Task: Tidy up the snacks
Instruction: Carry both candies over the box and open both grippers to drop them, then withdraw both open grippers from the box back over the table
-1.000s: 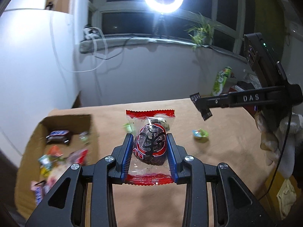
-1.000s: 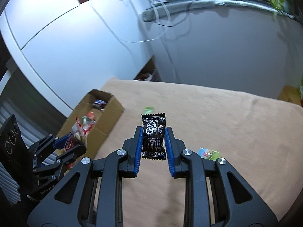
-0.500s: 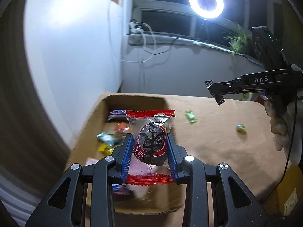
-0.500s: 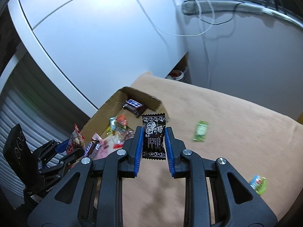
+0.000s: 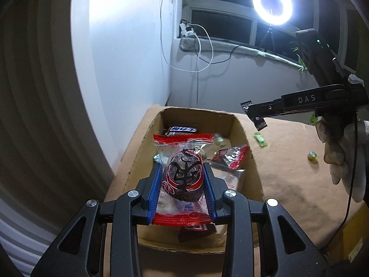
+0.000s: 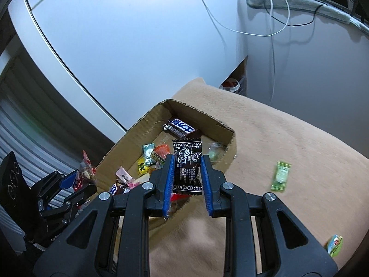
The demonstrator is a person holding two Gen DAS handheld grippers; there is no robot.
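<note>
A lit ring light (image 5: 272, 5) on a tripod stands before dark window panes (image 5: 221, 26). White cables (image 5: 203, 53) hang from the sill down a pale wall (image 5: 129, 53). A tan cloth (image 6: 288, 143) covers the table

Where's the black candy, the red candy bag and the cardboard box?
black candy (image 6: 187, 168), right wrist view, middle of its printed wrapper
red candy bag (image 5: 183, 175), left wrist view, the dark round sweet inside
cardboard box (image 5: 252, 161), left wrist view, its right wall
</note>
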